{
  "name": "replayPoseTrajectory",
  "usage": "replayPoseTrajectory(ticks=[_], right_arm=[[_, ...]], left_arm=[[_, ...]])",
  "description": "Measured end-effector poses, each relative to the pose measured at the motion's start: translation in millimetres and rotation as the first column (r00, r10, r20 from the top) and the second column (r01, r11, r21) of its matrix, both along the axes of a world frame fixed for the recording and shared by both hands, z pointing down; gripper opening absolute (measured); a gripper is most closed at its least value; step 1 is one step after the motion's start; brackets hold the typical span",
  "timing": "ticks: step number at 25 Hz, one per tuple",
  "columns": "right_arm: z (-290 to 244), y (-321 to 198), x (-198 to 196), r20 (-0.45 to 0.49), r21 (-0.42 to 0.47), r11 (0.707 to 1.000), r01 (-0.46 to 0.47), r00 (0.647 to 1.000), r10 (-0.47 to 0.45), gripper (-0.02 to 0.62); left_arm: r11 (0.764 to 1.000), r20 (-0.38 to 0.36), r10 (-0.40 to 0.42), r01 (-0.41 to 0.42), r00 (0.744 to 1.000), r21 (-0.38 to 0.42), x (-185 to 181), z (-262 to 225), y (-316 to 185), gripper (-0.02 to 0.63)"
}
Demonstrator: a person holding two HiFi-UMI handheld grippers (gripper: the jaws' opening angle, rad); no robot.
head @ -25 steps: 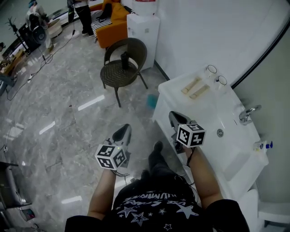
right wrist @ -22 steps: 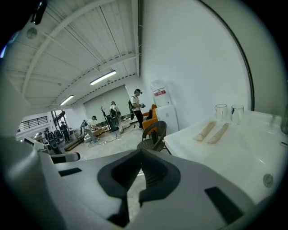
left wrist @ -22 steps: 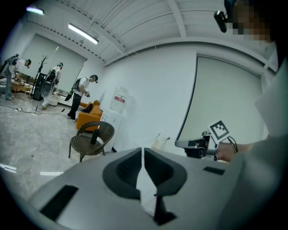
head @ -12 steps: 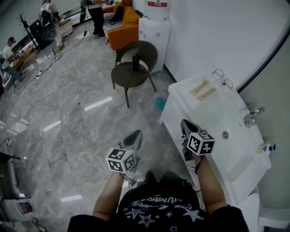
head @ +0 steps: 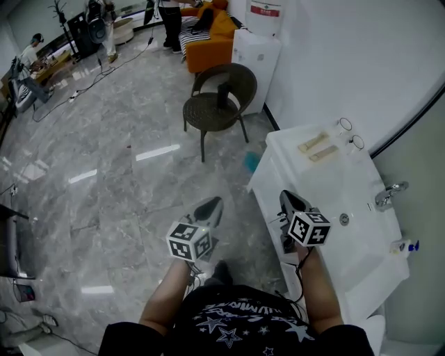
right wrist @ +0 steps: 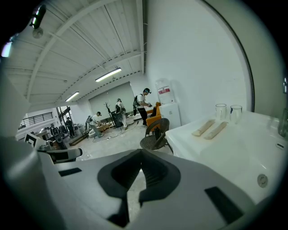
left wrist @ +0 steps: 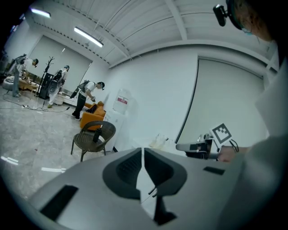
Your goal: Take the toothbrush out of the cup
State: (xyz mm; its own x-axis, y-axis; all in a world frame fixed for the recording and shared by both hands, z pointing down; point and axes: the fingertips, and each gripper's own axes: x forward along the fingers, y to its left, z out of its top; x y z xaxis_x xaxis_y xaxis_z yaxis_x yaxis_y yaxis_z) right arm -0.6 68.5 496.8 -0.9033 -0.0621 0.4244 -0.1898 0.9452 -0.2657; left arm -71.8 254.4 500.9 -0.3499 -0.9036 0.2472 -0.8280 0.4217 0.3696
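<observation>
The left gripper [head: 211, 206] hangs over the marble floor [head: 104, 160] with its jaws pressed together on nothing. The right gripper [head: 290, 199] hovers at the near edge of the white counter [head: 327, 188], jaws likewise closed and empty. Two clear cups [head: 345, 124] stand upright at the counter's far corner, well apart from both grippers, just beside two tan oblong pieces [head: 313, 143] lying flat; I cannot make out a toothbrush in either cup. A tap [head: 387, 195] sits at the counter's right. Beyond, a water dispenser [head: 254, 45] bears a red label [head: 265, 10] whose writing is too small to read. The lettering on the person's starred shirt [head: 236, 316] is blurred
</observation>
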Motion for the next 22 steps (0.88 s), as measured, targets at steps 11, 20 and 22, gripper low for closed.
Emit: replayPoseTrajectory(ticks=[11, 20, 22], right_arm=[[-7, -18, 83, 0.015, -0.012, 1.0, 0.012, 1.0, -0.012, 0.014], [-10, -25, 144, 0.052, -0.021, 1.0, 0.003, 0.999, -0.002, 0.014], [-9, -25, 156, 0.054, -0.016, 1.0, 0.007, 0.999, -0.006, 0.013]], left_arm=[[1.0, 0.029, 0.019, -0.019, 0.999, 0.004, 81, -21, -28, 0.026], [0.999, 0.061, 0.044, -0.043, 0.997, -0.01, 144, -27, -42, 0.026], [0.999, 0.066, 0.044, -0.043, 0.997, -0.009, 157, -27, -42, 0.026]])
